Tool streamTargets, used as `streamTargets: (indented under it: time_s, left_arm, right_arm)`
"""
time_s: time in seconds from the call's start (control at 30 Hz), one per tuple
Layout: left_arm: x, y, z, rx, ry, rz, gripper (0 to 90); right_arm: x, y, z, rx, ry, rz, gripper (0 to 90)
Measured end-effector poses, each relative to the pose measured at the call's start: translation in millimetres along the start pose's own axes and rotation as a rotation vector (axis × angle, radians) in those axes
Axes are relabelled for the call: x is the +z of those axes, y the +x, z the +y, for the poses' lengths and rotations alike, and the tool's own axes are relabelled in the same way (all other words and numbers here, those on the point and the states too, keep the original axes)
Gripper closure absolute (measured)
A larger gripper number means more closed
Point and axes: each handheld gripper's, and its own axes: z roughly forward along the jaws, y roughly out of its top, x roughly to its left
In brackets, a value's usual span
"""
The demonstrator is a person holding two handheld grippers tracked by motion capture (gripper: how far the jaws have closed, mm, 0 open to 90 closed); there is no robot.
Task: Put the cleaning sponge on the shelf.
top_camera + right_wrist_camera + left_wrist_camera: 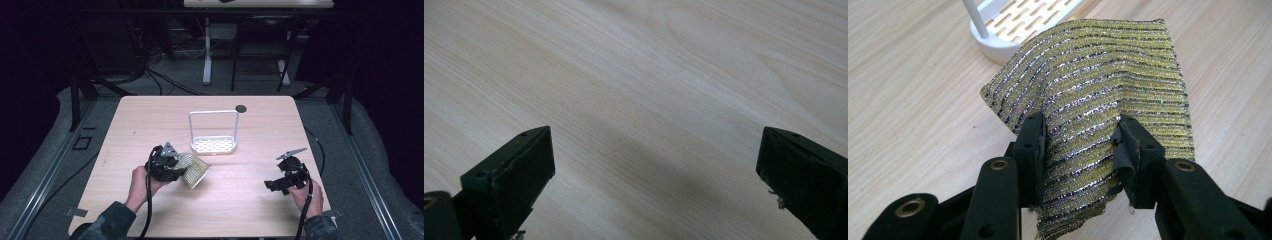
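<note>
A glittery striped cloth (1108, 95) was pinched between the jaws of the left gripper (167, 165) and held above the table (150, 120), the white rack (214, 132) lying just beyond its far edge. The right gripper (286, 181), well apart, was held wide and empty.

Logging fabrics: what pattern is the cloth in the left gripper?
Glittery yellow-and-silver stripes on the cloth, clearest in the left gripper view.

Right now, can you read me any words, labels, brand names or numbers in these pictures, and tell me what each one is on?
None: no readable text.
The striped glittery cloth in the left tongs bears only woven stripes.
The white rack, the wooden table and the right tongs show no lettering.
</note>
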Motion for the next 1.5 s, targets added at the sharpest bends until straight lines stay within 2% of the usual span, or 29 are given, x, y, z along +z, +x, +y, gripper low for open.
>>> streamTargets:
  time_s: [0.3, 0.43, 0.7, 0.83, 1.07, 1.5]
  left_arm:
    - [3.2, -5.2, 9.3, 0.018, -0.015, -0.003, 58.9]
    - [5.5, -6.2, 16.0, 0.023, -0.023, -0.027, 59.6]
    - [11.5, -13.3, 28.2, 0.045, -0.039, -0.024, 59.5]
    - [15.2, -14.0, 34.5, 0.041, -0.048, -0.026, 59.5]
    - [23.1, -17.1, 47.0, 0.031, -0.063, -0.015, 59.6]
    - [32.2, -21.4, 60.6, 0.051, -0.074, 0.023, 59.4]
  right_arm:
    - [1.3, 2.7, 0.6, -0.014, 0.006, 0.001, 1.7]
    - [1.6, 2.2, 0.3, -0.014, 0.005, 0.001, 1.8]
    - [0.9, 1.6, -0.5, -0.004, -0.001, 0.006, 1.9]
    - [0.6, 2.0, -0.6, -0.001, 0.001, 0.009, 1.9]
    - [0.9, 1.9, -0.2, -0.005, 0.007, 0.005, 1.9]
    - [1.2, 1.9, -0.3, -0.009, 0.009, 0.006, 1.9]
